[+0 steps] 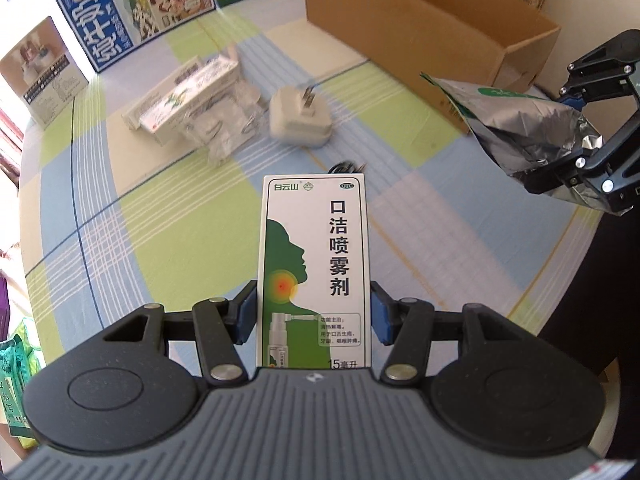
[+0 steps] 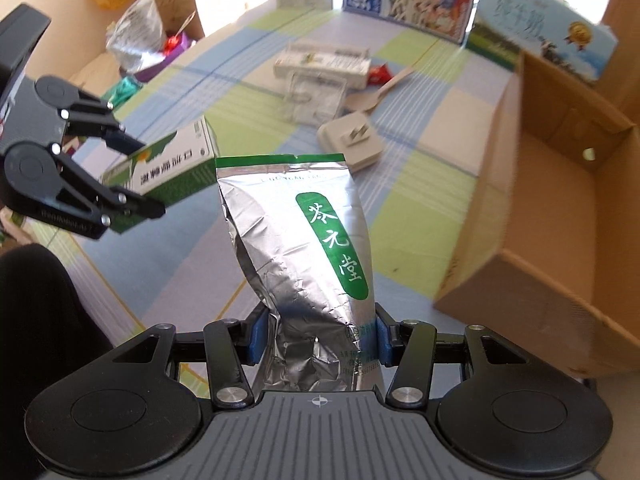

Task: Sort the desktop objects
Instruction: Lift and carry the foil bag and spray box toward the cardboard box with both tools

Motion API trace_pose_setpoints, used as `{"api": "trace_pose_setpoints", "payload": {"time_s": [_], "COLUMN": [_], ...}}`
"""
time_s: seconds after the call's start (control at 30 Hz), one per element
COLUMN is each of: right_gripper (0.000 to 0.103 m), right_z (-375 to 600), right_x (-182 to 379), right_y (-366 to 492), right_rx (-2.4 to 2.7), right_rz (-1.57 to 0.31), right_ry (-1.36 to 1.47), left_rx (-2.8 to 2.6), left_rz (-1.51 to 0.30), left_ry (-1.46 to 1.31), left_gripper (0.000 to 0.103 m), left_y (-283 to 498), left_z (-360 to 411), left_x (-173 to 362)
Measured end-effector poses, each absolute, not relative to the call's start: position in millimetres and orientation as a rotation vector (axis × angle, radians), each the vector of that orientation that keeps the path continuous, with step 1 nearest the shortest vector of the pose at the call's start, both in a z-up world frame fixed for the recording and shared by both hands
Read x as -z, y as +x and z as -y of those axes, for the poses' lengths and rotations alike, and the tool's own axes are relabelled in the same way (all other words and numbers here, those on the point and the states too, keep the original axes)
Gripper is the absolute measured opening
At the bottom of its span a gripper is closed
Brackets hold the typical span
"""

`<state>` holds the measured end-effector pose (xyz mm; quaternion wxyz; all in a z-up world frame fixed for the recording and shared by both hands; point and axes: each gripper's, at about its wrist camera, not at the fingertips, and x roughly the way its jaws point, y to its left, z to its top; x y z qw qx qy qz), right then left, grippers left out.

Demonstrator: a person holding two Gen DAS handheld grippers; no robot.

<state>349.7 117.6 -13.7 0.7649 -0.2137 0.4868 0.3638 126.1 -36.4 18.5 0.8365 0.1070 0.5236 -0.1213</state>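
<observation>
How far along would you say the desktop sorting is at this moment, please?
Nothing looks sorted yet: the visible part of the cardboard box appears empty. In hand: the left gripper clamps a white-and-green spray box, and the right gripper clamps a foil tea pouch, both above the table. Left on the checked tablecloth: a white plug adapter, a wooden spoon, a red wrapper and small white boxes.

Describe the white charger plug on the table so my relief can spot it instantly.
Start at the open cardboard box on the checked tablecloth. Just left of it lies the white plug adapter, prongs pointing up, near a wooden spoon. Unlike the printed cartons and clear plastic packaging behind it, it is plain, rounded and unlabelled.
</observation>
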Motion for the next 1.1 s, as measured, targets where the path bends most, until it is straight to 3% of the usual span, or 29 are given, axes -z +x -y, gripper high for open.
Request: {"api": "trace_pose_setpoints", "payload": {"time_s": [0.53, 1.1], "right_gripper": [0.048, 0.048], "right_z": [-44.3, 25.3], "right_x": [-40.2, -70.0], "right_y": [354.7, 420.1], "right_rx": [-0.663, -0.518], "right_rz": [-0.977, -0.95], "right_ry": [-0.386, -0.222], "left_rx": [0.293, 0.35], "left_rz": [-1.046, -0.959], "left_ry": [0.26, 0.248], "left_gripper": [0.051, 0.051], "left_y": [141.1, 213.9], "left_z": [113.9, 191.7], "left_x": [-49.9, -90.4]}}
